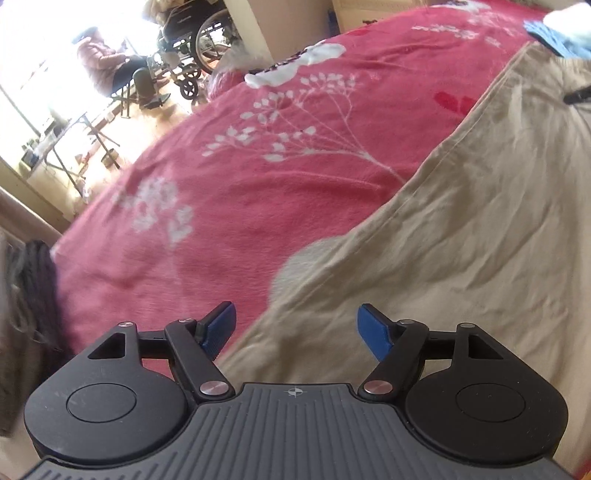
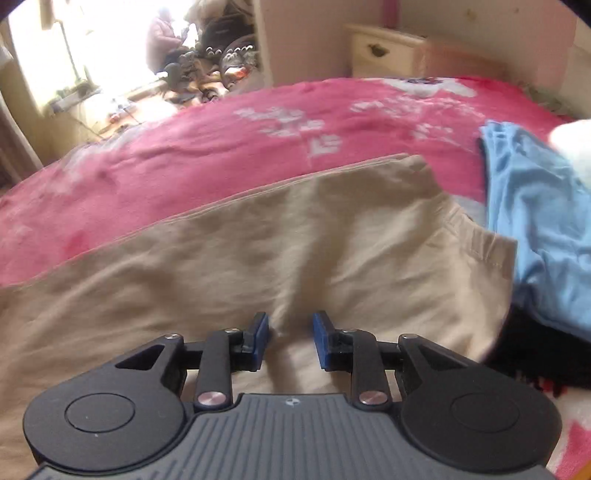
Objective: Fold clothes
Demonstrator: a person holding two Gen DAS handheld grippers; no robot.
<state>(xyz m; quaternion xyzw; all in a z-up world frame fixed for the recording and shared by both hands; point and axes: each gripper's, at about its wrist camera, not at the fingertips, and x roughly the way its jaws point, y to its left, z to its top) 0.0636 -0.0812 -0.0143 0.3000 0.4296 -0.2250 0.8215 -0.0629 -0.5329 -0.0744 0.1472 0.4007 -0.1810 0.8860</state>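
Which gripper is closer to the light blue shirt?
Right. The right gripper hovers over the beige garment, with the light blue shirt just to its right. From the left gripper, the shirt lies far off beyond the beige garment.

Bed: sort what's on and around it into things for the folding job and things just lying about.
For the job:
beige garment
blue garment
left tool
right tool

Lying about:
pink blanket
wheelchair
nightstand
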